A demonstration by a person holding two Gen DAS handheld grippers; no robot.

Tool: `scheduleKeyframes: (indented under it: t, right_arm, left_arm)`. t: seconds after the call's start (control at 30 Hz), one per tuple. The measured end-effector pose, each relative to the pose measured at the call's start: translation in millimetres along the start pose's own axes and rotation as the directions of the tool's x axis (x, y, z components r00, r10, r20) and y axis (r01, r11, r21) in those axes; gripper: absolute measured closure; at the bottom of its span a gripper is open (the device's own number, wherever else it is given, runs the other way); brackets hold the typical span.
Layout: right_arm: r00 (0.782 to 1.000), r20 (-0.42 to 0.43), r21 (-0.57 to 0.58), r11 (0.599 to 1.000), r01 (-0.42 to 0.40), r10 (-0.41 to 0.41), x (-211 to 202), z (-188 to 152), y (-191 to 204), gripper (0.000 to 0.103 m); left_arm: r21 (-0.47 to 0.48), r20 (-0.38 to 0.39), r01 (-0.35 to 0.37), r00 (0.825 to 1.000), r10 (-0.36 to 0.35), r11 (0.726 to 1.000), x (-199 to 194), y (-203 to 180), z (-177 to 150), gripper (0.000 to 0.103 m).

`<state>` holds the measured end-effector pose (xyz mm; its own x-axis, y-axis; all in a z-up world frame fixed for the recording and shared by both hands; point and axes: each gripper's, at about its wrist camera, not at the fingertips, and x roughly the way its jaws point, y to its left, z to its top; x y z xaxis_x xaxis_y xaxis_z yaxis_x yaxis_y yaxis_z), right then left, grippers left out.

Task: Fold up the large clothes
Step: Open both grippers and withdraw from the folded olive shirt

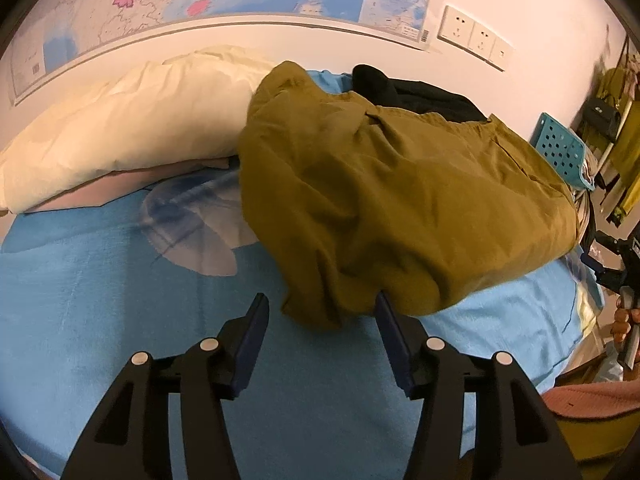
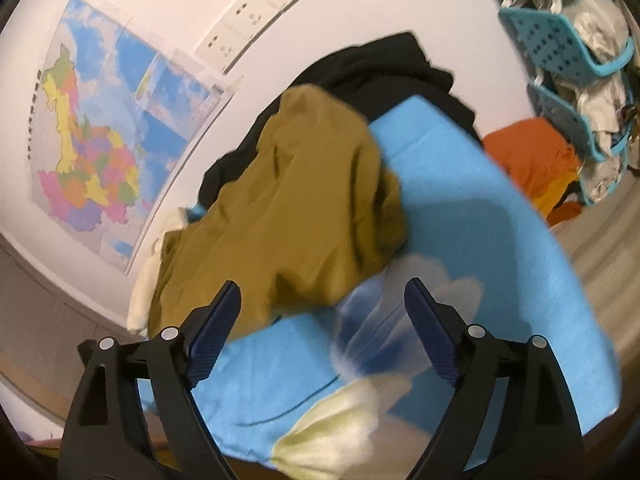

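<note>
Olive garment (image 1: 384, 208) crumpled on the blue bed sheet (image 1: 100, 320), both tongs spread and empty.

Nearest, the left gripper (image 1: 322, 312) hovers with its jaws wide at the garment's near hem; the right gripper (image 2: 320, 300) hangs equally open by the opposite edge, gripping nothing. Farther back lie a white pillow (image 1: 132, 128) and black clothing (image 1: 416, 96) against the wall. Likely risk: a deep bite could catch bunched layers or the sheet, dragging the heap rather than spreading it.
</note>
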<state>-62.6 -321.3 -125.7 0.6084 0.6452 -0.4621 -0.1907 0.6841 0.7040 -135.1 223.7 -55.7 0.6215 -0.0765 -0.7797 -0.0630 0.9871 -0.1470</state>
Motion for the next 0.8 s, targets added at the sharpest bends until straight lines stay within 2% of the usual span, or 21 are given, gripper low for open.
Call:
scheduleKeyframes:
  t: [0.1, 0.3, 0.5, 0.63, 0.77, 0.8]
  right_arm:
    - [0.999, -0.03, -0.01, 1.0, -0.027, 0.027, 4.5, -7.4, 8.0, 0.015]
    - [0.995, -0.084, -0.022, 0.998, -0.056, 0.054, 24.5, -12.7, 22.0, 0.015]
    - [0.995, -0.094, -0.03, 0.999, -0.017, 0.014, 40.0, -11.2, 30.0, 0.014]
    - [0.996, -0.094, -0.033, 0.999, -0.002, -0.001, 46.8, -10.4, 32.7, 0.011]
    - [0.996, -0.094, -0.023, 1.0, 0.002, -0.005, 49.2, -10.0, 34.1, 0.008]
    - [0.996, -0.092, -0.018, 1.0, 0.004, -0.006, 49.2, -10.0, 34.0, 0.008]
  left_arm:
    - [0.006, 0.002, 0.007, 1.0, -0.007, 1.0, -1.9, -2.1, -2.6, 0.047]
    - [-0.001, -0.006, 0.034, 0.999, -0.034, 0.999, -3.1, -2.8, -10.1, 0.046]
    - [-0.007, -0.036, 0.106, 0.994, -0.106, 0.994, 1.2, -7.9, -19.1, 0.046]
    - [-0.022, -0.061, 0.186, 0.98, -0.187, 0.982, 6.2, -11.5, -24.7, 0.046]
    - [-0.048, -0.088, 0.283, 0.954, -0.286, 0.958, 12.5, -17.0, -28.0, 0.046]
    - [-0.063, -0.098, 0.313, 0.943, -0.318, 0.948, 16.0, -18.5, -28.2, 0.045]
